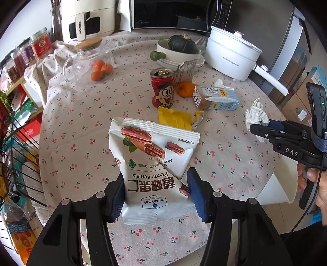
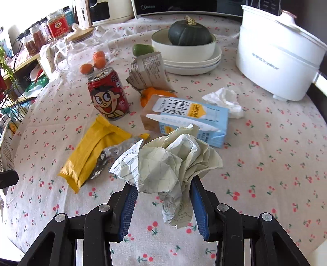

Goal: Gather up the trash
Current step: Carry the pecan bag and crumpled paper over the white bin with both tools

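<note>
My left gripper (image 1: 156,192) is shut on a white pecan kernel bag (image 1: 151,163) and holds it above the tablecloth. My right gripper (image 2: 163,202) is shut on a crumpled sheet of lined paper (image 2: 169,163), lifted off the table; the paper also shows in the left wrist view (image 1: 256,115) at the right gripper's tips. On the table lie a yellow wrapper (image 2: 96,151), a red drink can (image 2: 108,94), a blue milk carton (image 2: 188,118), a torn grey paper packet (image 2: 149,71) and a white tissue (image 2: 224,100).
A white electric pot (image 2: 276,55) stands at the back right. A bowl with a dark squash (image 2: 190,34) sits on stacked plates. A glass jar (image 1: 90,59), tangerines (image 1: 102,70), an orange (image 1: 185,89), a microwave (image 1: 171,14) and a wire rack (image 1: 18,143) surround the table.
</note>
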Available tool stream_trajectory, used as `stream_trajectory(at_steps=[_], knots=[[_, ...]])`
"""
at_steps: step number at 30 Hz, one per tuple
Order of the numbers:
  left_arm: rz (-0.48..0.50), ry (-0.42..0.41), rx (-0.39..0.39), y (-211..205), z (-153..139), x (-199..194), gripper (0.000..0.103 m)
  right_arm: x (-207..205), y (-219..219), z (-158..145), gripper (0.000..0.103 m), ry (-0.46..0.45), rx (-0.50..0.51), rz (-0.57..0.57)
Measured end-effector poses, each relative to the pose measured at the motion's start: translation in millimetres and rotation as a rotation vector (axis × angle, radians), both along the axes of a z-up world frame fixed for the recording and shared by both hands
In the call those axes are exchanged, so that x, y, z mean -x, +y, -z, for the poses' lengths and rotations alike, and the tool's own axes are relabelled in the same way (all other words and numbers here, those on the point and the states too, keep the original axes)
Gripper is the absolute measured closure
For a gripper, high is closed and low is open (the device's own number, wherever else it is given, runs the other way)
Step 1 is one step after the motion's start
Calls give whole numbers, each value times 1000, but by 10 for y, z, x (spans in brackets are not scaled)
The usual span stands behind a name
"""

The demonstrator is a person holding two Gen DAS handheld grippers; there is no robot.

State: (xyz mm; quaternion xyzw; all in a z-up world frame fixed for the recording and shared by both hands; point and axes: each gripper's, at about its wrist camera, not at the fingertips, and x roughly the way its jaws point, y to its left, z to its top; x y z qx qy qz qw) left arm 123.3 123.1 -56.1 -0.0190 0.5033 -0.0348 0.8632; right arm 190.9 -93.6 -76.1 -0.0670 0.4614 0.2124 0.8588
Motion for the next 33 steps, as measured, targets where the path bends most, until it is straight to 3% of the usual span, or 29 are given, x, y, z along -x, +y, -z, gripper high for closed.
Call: stream_trajectory(at_steps=[14, 33], knots=[[118, -17, -5, -703, -38, 2, 43, 431, -851, -216, 57, -30, 37, 95], [384, -39, 6, -2342, 136, 119, 43, 955, -2166, -89, 57, 16, 43, 268]])
